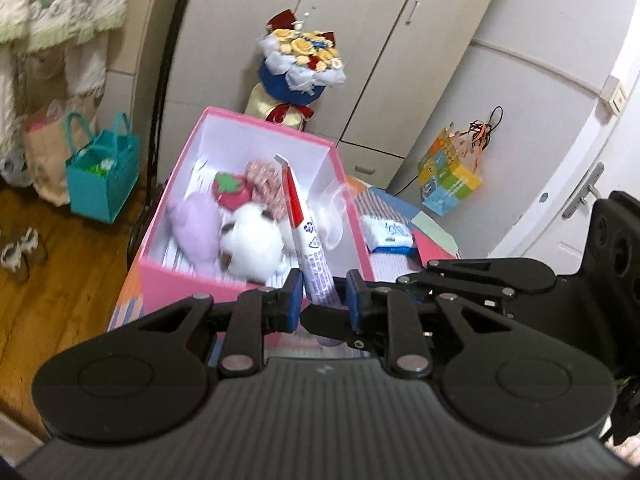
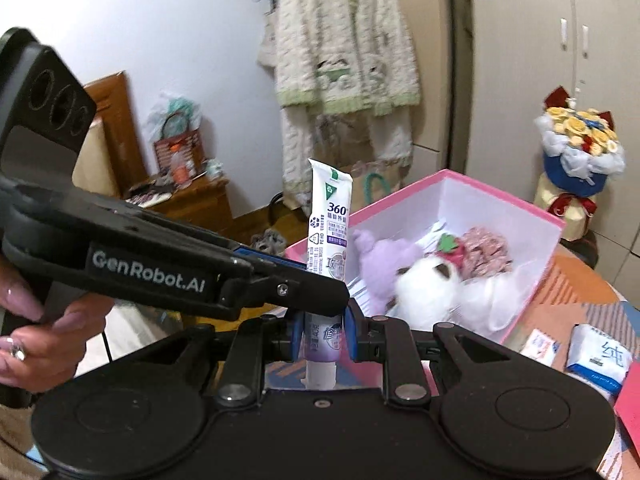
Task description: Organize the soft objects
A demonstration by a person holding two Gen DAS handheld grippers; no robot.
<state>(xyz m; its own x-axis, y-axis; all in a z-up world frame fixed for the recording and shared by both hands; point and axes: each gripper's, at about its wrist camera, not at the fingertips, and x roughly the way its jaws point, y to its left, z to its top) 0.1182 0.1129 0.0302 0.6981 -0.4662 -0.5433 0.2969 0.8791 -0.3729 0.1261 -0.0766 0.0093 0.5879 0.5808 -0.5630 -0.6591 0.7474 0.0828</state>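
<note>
Toothpaste tube (image 2: pixel 329 216) clamped upright between both pairs of my tongs, just beside the near wall of the pink box (image 2: pixel 532 240). My right tongs (image 2: pixel 322 334) are closed on the tube's lower body, just above its cap, so the crimped end points up; my left tongs (image 1: pixel 322 298) pinch the same tube a little higher, their tip crossing in from the left in the right wrist view. I judge this double grip to be a handover or a steadying hold: a soft tube buckles if squeezed at one spot, and two grips keep it straight while it is carried toward the box.

Inside the box lie a purple plush (image 1: pixel 196 228), a white plush (image 1: pixel 252 242), a strawberry plush (image 1: pixel 230 194) and a pink patterned soft item (image 1: pixel 264 178), packed touching one another toward the far corner, with clear plastic wrap (image 1: pixel 334 210) against the right wall. Free floor space remains along the near wall, which is probably where the tube belongs.

The box stands on a patterned tabletop (image 2: pixel 576 292); a tissue pack (image 2: pixel 598 356) lies on it to the right of the box, still outside. A flower bouquet (image 1: pixel 302 64) stands beyond the box.

My left hand (image 2: pixel 44 332) wraps its handle, that tool reaching in almost level; the right tool points forward toward the box
</note>
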